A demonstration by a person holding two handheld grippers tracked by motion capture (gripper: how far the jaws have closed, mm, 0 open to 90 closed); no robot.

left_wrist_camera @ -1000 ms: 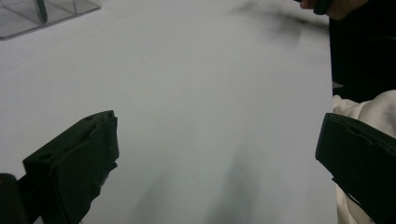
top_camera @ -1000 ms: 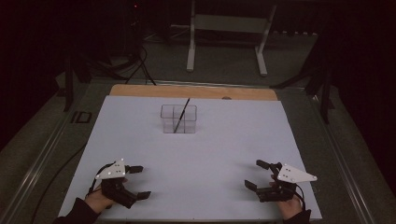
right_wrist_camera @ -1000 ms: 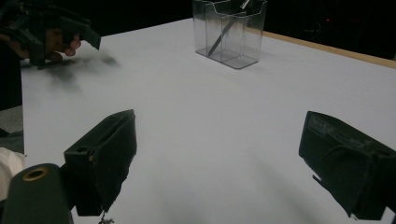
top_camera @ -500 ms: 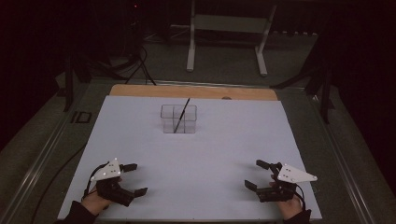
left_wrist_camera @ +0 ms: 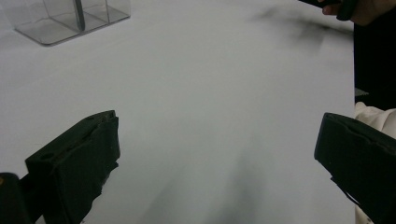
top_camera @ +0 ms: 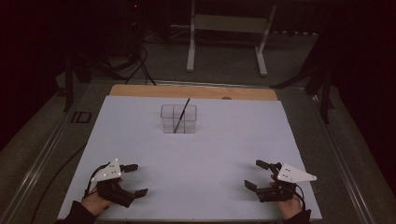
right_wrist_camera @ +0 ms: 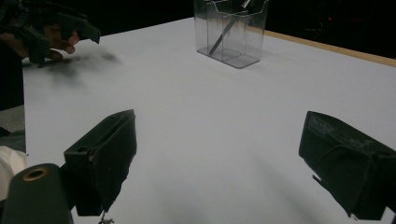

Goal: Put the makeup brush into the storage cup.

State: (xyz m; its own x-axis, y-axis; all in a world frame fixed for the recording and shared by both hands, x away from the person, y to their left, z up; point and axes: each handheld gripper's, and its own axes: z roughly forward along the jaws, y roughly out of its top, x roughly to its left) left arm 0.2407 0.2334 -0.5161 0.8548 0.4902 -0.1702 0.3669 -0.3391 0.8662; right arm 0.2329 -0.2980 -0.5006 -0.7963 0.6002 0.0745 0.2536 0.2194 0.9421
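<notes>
A clear plastic organiser [top_camera: 179, 119] with several compartments stands at the back middle of the white table sheet [top_camera: 196, 154]. A thin dark stick [top_camera: 182, 114] leans in it. My left gripper [top_camera: 139, 178] hovers open over the near left of the sheet, nothing between its jaws. My right gripper [top_camera: 252, 174] is open and empty at the near right. In the left gripper view my left gripper [left_wrist_camera: 219, 154] faces bare sheet, the organiser [left_wrist_camera: 70, 18] far off. In the right gripper view my right gripper [right_wrist_camera: 224, 149] looks toward the organiser [right_wrist_camera: 231, 30] and the stick [right_wrist_camera: 226, 28].
A wooden strip [top_camera: 194, 91] runs along the table's far edge. Behind the table a white metal stand [top_camera: 226, 28] rests on the dark floor, with cables [top_camera: 135, 65] to the left. The left hand and its gripper [right_wrist_camera: 51, 28] show far off in the right gripper view.
My left gripper has shifted slightly to the left near the front edge, still open. The right gripper and the organiser have not moved.
</notes>
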